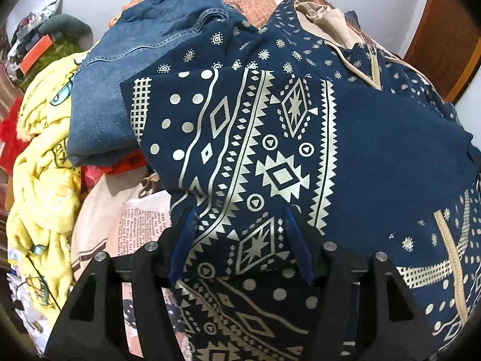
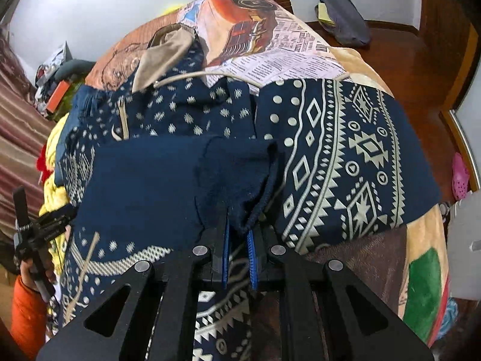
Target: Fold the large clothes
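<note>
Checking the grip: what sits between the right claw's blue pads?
A plain navy cuff of the patterned hoodie, pinched in the right claw, in the right wrist view.

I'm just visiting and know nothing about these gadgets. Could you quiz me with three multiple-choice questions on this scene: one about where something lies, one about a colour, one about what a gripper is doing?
1. Where do the folded jeans lie in the left wrist view?
A. To the left of the navy patterned hoodie
B. On the wooden floor
C. Hanging on the wall

2. What colour is the fluffy blanket at the left edge?
A. Purple
B. Yellow
C. Black

3. What is the right gripper doing?
A. Standing wide open over bare bedding
B. Holding a shoe
C. Pinching the hoodie's plain navy cuff

Answers: 1 A, the denim sits beside the hoodie on its left. 2 B, it is pale yellow. 3 C, the blue pads are nearly together with the ribbed cuff between them.
</note>
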`<state>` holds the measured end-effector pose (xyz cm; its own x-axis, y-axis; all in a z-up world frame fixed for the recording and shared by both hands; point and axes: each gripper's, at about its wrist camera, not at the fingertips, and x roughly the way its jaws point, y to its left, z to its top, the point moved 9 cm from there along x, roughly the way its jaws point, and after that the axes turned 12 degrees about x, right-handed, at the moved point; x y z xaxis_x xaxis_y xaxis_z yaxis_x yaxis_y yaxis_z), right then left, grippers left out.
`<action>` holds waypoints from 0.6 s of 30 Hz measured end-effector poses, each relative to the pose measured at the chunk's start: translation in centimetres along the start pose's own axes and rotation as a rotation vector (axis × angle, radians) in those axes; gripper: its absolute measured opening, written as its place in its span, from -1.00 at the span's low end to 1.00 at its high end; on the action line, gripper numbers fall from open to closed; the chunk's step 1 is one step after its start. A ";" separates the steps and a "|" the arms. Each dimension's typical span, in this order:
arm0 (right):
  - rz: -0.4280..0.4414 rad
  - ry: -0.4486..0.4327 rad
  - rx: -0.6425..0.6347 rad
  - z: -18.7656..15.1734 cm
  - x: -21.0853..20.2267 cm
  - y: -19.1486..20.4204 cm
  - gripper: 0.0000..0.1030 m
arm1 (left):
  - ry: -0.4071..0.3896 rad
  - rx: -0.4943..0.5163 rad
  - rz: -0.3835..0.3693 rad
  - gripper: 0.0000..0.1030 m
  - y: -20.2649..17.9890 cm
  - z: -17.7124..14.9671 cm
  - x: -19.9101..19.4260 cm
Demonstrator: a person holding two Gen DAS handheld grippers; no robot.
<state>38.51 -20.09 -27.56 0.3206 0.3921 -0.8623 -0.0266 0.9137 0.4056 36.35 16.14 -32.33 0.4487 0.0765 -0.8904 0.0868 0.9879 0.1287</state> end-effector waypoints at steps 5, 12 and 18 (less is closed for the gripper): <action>-0.073 0.005 -0.037 0.0 -1.4 -1.2 -0.57 | 0.009 0.061 0.036 0.15 -0.4 -0.4 -0.6; -0.121 -0.101 0.018 1.7 -5.7 -5.0 -0.18 | -0.058 0.096 0.045 0.16 -1.5 1.3 -3.8; -0.140 -0.171 0.193 3.9 -7.2 -10.5 0.07 | -0.153 0.005 -0.057 0.17 -2.2 5.1 -6.6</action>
<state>40.19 -32.96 -24.45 0.4640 0.2252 -0.8567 0.2041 0.9139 0.3508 37.71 12.75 -24.55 0.5732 -0.0011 -0.8194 0.1198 0.9894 0.0825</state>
